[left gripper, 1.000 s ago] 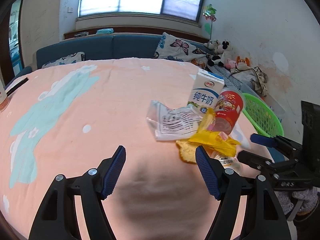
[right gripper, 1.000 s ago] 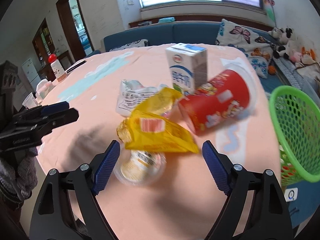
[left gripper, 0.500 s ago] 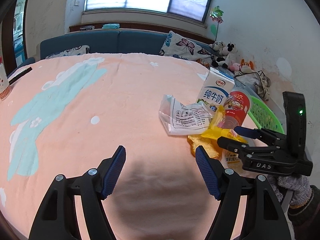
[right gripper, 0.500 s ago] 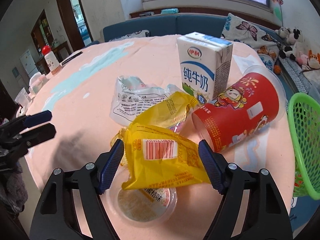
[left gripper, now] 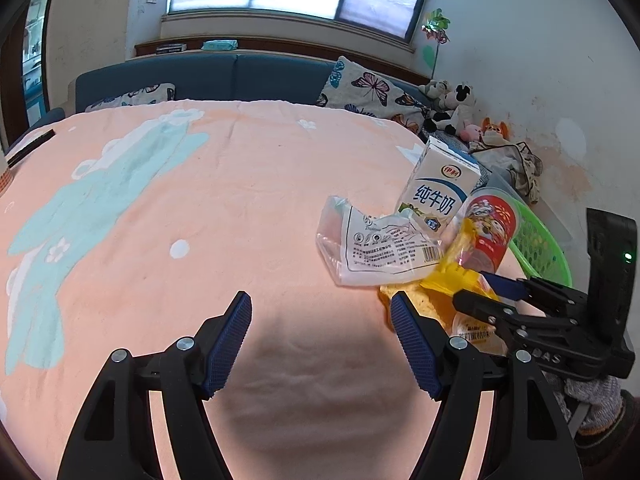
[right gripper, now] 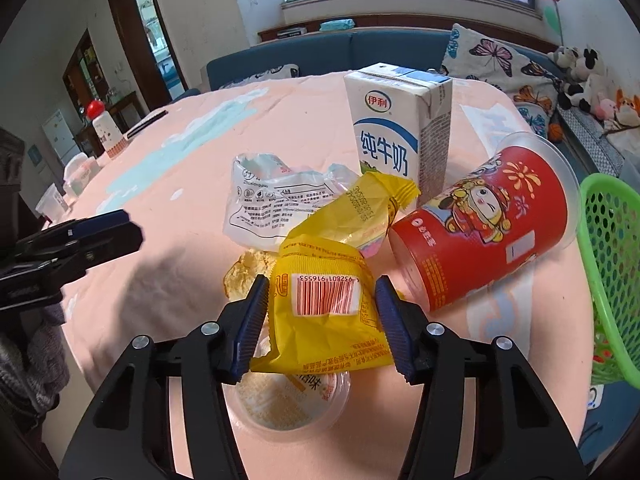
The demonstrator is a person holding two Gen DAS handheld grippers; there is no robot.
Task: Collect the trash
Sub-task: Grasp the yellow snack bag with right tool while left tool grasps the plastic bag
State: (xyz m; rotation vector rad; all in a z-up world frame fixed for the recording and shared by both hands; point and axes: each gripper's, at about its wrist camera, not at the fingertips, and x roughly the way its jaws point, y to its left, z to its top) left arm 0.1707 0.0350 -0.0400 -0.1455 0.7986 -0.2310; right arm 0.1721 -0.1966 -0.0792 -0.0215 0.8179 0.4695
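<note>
A pile of trash lies on the peach tablecloth. A yellow wrapper (right gripper: 326, 316) with a barcode sits between the fingers of my right gripper (right gripper: 320, 320), whose jaws are partly closed around it; I cannot tell if they grip it. Under it lies a clear plastic cup (right gripper: 288, 404). Beyond are a second yellow wrapper (right gripper: 360, 216), a clear printed bag (right gripper: 276, 200), an upright milk carton (right gripper: 396, 132) and a red cup (right gripper: 488, 224) on its side. My left gripper (left gripper: 322, 340) is open and empty, left of the pile (left gripper: 400, 248).
A green mesh basket (right gripper: 608, 264) stands off the table's right edge, also in the left wrist view (left gripper: 540, 244). A red-capped bottle (right gripper: 100, 124) and small containers (right gripper: 76, 172) sit at the far left. A blue sofa (left gripper: 240, 76) with cushions is behind.
My right gripper has moved forward onto the yellow barcode wrapper and its jaws have narrowed around it. My left gripper has stayed open and shifted only slightly.
</note>
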